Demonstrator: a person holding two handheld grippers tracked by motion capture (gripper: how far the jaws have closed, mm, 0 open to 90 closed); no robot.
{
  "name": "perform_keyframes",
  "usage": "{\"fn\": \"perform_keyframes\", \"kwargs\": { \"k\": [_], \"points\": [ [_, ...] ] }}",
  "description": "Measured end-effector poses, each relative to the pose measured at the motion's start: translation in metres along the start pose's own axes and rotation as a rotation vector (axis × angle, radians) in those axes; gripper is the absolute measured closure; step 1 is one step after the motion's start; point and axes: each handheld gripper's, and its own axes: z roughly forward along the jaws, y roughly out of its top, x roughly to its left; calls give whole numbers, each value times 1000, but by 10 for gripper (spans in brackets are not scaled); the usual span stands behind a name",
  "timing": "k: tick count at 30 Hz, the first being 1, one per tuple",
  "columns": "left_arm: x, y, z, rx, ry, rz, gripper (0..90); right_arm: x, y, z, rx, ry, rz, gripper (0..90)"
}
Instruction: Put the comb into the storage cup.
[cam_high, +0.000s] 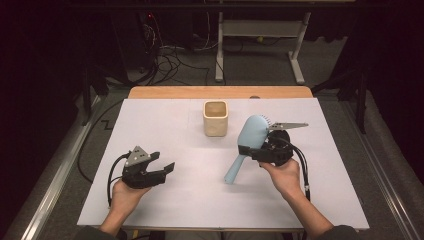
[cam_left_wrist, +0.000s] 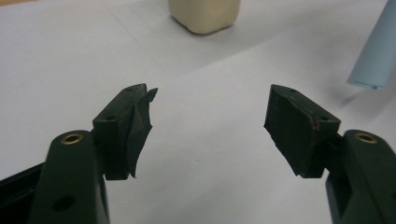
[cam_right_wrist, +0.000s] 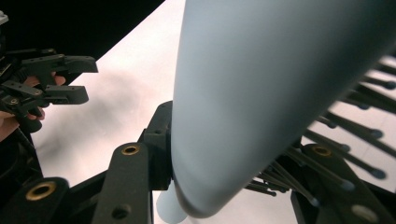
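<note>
White table (cam_high: 165, 200): right tongs (cam_high: 255, 148) clamp pale-blue bristled hairbrush (cam_high: 250, 135); left tongs (cam_high: 164, 167) gape wide, empty.

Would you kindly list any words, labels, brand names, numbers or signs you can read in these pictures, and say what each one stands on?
There are none to read.
The light blue hairbrush clamped in the right gripper bears no print on the back that shows.
The cream cup has plain walls.
The white table cover is blank.
The open left gripper carries no label; its grey plate is unmarked.
</note>
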Motion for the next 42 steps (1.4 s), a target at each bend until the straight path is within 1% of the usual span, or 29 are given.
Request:
{"fn": "perform_keyframes", "kwargs": {
  "k": [5, 9, 13, 17, 20, 24, 28, 36, 42],
  "points": [
    [9, -9, -6, -18, 25, -16, 312, -3, 4, -4, -3, -17, -3, 554],
    [12, -14, -8, -36, 38, -19, 310, -6, 7, -6, -4, -36, -5, 554],
    [14, -19, -8, -42, 45, -21, 305, -8, 10, -10, -5, -53, -7, 554],
    [16, -25, -10, -51, 58, -28, 305, -10, 14, -11, -1, -60, -6, 554],
    [18, -30, -11, -56, 61, -44, 304, -12, 16, -12, -1, -65, -11, 554],
    [21, -36, -11, -57, 66, -49, 304, -13, 20, -13, -3, -71, -15, 554],
    [23, -41, -12, -60, 68, -66, 305, -15, 24, -14, 2, -78, -20, 554],
    [26, -46, -13, -56, 73, -80, 299, -17, 33, -16, -1, -92, -27, 553],
    [28, -49, -18, -74, 75, -99, 296, -18, 37, -17, -6, -93, -27, 554]
  ]
}}
